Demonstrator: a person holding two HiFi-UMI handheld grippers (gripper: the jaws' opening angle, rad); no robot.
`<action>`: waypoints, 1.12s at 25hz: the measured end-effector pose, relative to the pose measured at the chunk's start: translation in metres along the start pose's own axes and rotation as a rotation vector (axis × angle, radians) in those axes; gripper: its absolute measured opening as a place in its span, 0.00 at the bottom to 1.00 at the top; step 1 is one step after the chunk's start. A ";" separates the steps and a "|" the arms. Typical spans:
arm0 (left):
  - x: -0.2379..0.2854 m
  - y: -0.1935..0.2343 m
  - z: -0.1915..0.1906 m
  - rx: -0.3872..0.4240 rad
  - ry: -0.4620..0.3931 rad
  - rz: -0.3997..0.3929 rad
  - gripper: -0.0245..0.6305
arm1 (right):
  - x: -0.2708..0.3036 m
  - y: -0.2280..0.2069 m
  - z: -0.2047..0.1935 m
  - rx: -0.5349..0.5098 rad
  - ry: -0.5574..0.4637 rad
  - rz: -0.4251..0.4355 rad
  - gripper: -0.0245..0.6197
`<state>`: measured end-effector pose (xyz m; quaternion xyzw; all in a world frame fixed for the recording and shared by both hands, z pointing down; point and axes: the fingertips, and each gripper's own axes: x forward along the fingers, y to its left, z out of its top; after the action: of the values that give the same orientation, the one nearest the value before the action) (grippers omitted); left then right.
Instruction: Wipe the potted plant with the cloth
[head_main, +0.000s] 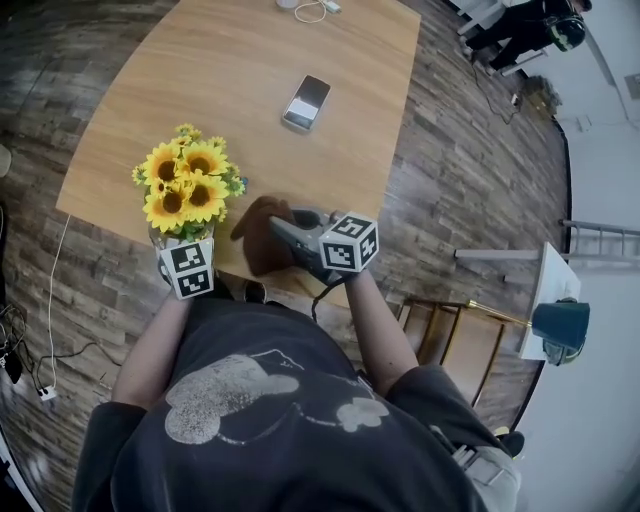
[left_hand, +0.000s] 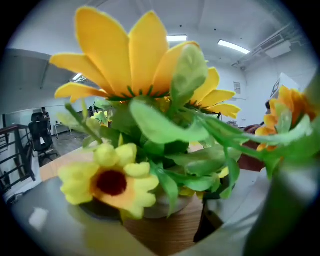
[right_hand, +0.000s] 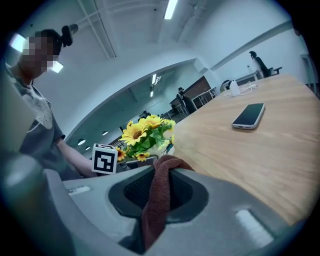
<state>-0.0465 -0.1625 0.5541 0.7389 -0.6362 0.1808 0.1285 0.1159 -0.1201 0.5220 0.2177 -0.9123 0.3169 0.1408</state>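
Presently, left gripper (head_main: 183, 243) stands spread about the pot (left_hand: 165, 207) — contact not evident. Right gripper (right_hand: 160, 196) pinches the cloth (right_hand: 156, 212), near the plant (head_main: 185, 185).

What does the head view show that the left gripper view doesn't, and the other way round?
Only the head view: the phone and the person's dark shirt. Only the left gripper view: ceiling lights and a black office chair. Both: the sunflower plant and the wooden table.
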 end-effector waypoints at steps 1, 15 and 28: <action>-0.001 0.001 0.001 -0.002 -0.008 -0.027 0.80 | 0.004 -0.003 0.006 -0.014 -0.003 -0.013 0.11; -0.018 0.019 -0.004 0.128 -0.047 -0.445 0.79 | 0.112 -0.024 0.072 -0.107 0.023 -0.040 0.11; -0.020 0.017 -0.010 0.235 -0.051 -0.584 0.79 | 0.169 -0.023 0.088 -0.051 0.081 0.085 0.11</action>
<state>-0.0669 -0.1430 0.5542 0.9046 -0.3747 0.1899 0.0726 -0.0302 -0.2444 0.5336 0.1621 -0.9221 0.3079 0.1693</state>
